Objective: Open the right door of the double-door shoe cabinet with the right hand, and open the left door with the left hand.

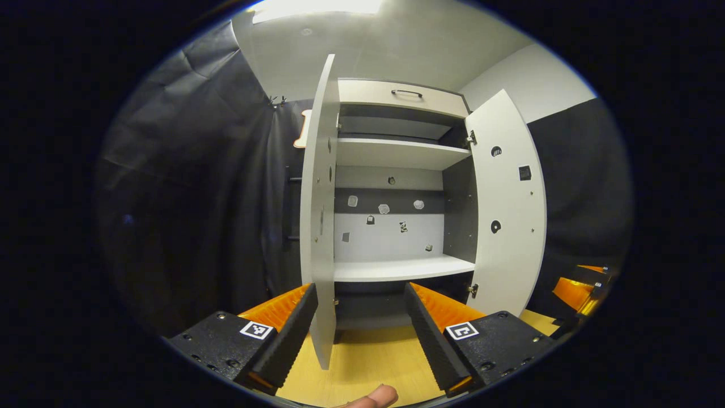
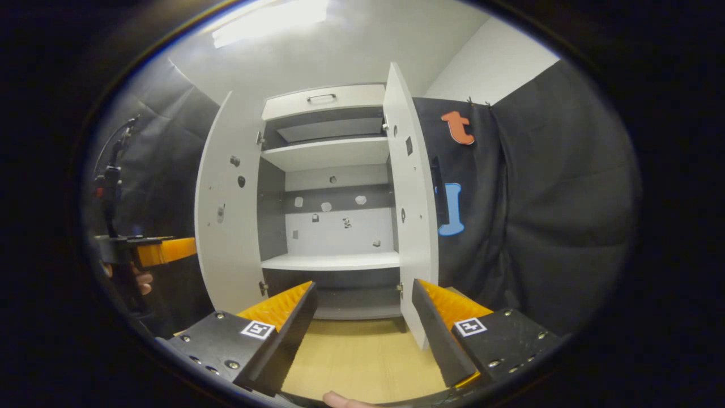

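The white shoe cabinet (image 1: 396, 153) stands with both doors swung wide, showing grey walls and bare shelves. In the left gripper view, the left door (image 1: 317, 215) is edge-on, its lower edge between my left gripper's (image 1: 359, 289) spread fingers, close to the left finger; the right door (image 1: 507, 204) angles outward. In the right gripper view, the right door (image 2: 413, 215) is edge-on just above the right finger of my open right gripper (image 2: 363, 285), and the left door (image 2: 226, 221) stands open beyond. Neither gripper holds anything.
A drawer with a dark handle (image 1: 406, 92) tops the cabinet. Small markers dot its back panel (image 2: 340, 218). Yellow wooden floor (image 2: 357, 351) lies in front. Black cloth hangs on both sides. The other gripper (image 2: 158, 251), held by a hand, shows at left; a thumb tip (image 1: 374, 396) shows below.
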### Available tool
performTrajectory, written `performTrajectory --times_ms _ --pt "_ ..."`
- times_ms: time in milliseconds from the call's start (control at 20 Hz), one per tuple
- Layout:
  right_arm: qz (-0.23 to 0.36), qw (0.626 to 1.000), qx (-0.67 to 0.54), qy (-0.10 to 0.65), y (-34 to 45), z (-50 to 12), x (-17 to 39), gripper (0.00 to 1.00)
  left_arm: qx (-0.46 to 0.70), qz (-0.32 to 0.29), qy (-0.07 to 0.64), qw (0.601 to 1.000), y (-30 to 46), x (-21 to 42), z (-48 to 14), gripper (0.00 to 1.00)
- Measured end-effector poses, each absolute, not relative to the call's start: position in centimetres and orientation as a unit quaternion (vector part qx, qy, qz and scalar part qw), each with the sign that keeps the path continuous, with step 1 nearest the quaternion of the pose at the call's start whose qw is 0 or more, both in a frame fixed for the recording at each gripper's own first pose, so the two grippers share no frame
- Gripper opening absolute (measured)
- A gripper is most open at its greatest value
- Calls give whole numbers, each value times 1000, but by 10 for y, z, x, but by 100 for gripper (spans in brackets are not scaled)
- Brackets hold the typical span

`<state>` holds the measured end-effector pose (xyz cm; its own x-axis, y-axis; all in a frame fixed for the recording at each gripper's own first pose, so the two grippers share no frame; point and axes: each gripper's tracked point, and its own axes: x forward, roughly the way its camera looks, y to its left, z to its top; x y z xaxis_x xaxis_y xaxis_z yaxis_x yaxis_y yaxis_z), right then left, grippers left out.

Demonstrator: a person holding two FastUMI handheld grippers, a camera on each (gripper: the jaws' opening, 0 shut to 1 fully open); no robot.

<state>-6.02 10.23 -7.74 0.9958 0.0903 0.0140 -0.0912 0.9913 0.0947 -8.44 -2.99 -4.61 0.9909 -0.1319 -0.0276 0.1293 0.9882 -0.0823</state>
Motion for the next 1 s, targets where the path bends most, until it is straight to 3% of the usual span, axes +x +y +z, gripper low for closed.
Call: performTrajectory --times_ms 50,1000 --pt "48 998 46 -6 104 -77 -61 97 -44 -69 19 997 -35 -86 -50 95" --pt "106 993 59 -13 135 -75 -77 100 -45 -87 -16 995 -41 -107 -43 95"
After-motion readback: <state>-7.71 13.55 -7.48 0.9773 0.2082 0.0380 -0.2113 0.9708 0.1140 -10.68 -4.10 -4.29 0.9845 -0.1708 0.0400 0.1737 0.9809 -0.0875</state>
